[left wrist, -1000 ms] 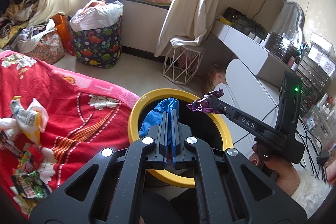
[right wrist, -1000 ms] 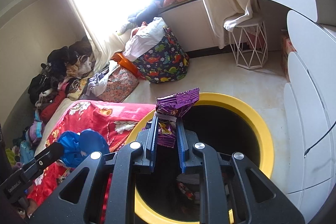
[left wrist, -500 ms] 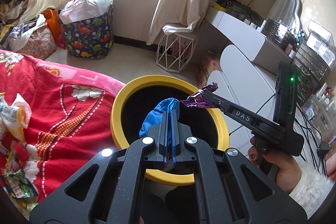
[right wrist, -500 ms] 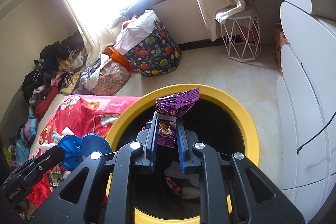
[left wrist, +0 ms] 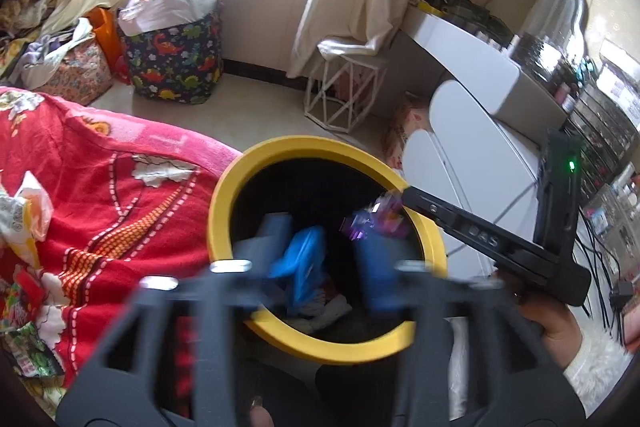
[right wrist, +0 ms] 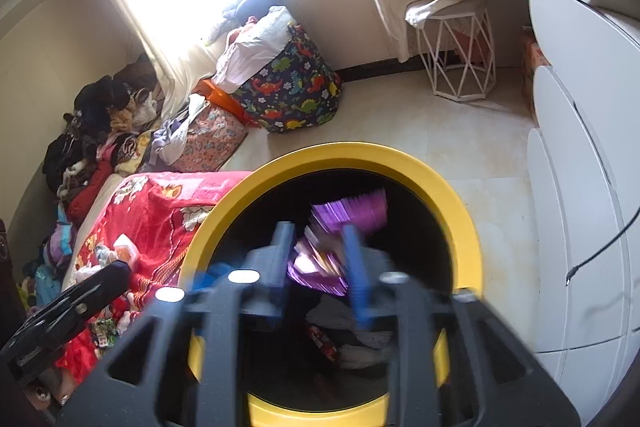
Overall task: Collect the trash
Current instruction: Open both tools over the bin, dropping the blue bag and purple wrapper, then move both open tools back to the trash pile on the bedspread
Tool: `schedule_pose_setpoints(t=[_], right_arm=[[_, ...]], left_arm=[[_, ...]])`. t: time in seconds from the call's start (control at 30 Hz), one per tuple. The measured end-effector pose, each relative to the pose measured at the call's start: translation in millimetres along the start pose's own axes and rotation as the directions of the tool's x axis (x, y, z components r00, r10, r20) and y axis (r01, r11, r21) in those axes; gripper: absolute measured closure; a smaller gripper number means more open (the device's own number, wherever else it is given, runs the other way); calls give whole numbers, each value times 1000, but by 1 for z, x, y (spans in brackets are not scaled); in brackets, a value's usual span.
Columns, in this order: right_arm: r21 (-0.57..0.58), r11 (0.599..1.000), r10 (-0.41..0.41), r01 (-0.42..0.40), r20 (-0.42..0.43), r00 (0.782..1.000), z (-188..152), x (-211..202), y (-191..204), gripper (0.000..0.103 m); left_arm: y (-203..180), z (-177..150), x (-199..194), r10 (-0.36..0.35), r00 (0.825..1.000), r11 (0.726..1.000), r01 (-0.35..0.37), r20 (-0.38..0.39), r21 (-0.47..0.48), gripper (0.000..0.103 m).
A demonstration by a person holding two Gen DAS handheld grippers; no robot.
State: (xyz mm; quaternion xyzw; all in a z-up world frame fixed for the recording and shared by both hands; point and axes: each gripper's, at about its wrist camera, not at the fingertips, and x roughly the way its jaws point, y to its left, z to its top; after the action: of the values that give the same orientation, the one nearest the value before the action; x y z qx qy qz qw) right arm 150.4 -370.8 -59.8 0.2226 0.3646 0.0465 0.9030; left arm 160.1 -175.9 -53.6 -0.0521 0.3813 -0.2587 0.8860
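left gripper [left wrist: 320,251]: jaws spread wide and blurred, poised over the mouth of the bin, clamping nothing.
blue wrapper [left wrist: 302,263]: loose between the parted left fingers without touching either that can be seen, above the trash in the bin; long axis roughly up and down in the left wrist view, narrow end downward, blurred.
right gripper [right wrist: 316,259]: jaws parted and blurred, over the bin opening; in the left wrist view it reaches in from the right across the rim.
purple wrapper [right wrist: 348,219]: between and just ahead of the right fingers; whether it touches a pad cannot be told. its long axis runs along the fingers, crimped end pointing away toward the far rim.
bin [right wrist: 448,195]: yellow rim, black inside, upright on the floor just beside the bed, holding mixed trash.
red blanket [left wrist: 100,195]: covers the bed left of the bin, with more wrappers [left wrist: 28,211] lying on it.
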Motion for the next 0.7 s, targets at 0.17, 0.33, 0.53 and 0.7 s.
schedule_pose_setpoints(t=[0.17,0.33,0.53,0.7], right_arm=[[1,1000,-21,21,8,1000,0,-3,-3,53],[-9,1000,-25,25,11,1000,0,-4,0,51],[-29,1000,0,1,33,999,0,-12,13,44],[-55,998,18,-16,43,999,1,-17,26,39]], left_arm=[[9,1,-9,32,999,999,-31,30,-37,15],[13,2,-16,65,997,997,-63,43,-45,11],[17,3,-26,89,994,995,-86,65,-48,11],[20,3,-39,113,989,993,-109,93,-41,11]])
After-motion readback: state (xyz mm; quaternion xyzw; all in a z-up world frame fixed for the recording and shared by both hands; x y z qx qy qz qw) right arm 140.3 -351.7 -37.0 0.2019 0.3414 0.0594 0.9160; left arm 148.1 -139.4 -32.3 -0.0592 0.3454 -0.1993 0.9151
